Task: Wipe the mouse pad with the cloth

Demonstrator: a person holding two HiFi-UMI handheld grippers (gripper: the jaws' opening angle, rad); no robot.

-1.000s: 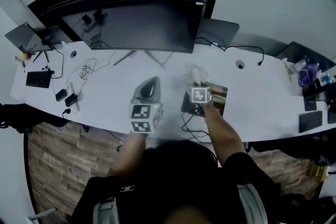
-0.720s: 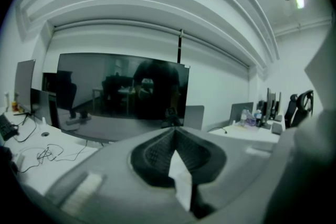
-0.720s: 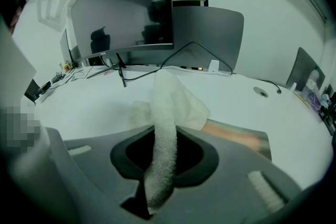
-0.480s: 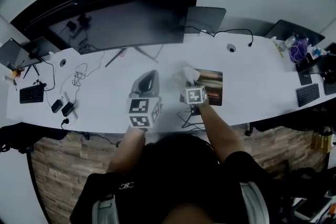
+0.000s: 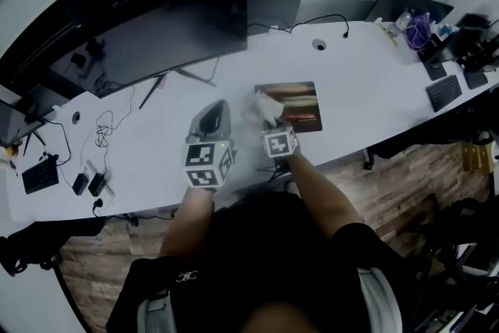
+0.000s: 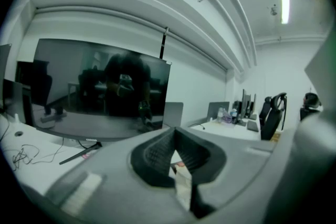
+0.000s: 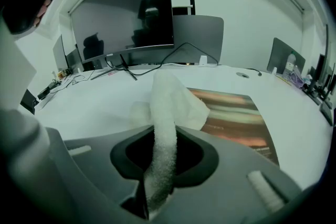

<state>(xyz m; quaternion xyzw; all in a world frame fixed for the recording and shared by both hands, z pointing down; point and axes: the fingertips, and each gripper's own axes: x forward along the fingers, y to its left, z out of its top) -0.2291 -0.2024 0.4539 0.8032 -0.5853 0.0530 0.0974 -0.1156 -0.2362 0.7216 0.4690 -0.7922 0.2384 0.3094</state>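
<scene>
The mouse pad (image 5: 296, 105), brown and striped, lies flat on the white desk (image 5: 374, 82) in front of me. My right gripper (image 5: 271, 121) is shut on a white cloth (image 5: 267, 110), which hangs over the pad's left edge. In the right gripper view the cloth (image 7: 167, 107) runs up between the jaws of the right gripper (image 7: 163, 136) and bunches on the desk beside the mouse pad (image 7: 236, 118). My left gripper (image 5: 212, 119) hovers over bare desk left of the pad. In its own view the left gripper (image 6: 173, 132) is shut with nothing held.
A large dark monitor (image 5: 156, 35) stands behind, with a second dark screen (image 5: 274, 8) to its right. Loose cables (image 5: 101, 132) and adapters lie at the left. A keyboard (image 5: 446, 90) and clutter sit at the far right. The desk's front edge is close to me.
The right gripper and cloth have slid left across the pad, from over its near middle to its left edge. The head view has swung, shifting the desk. The left gripper has barely moved.
</scene>
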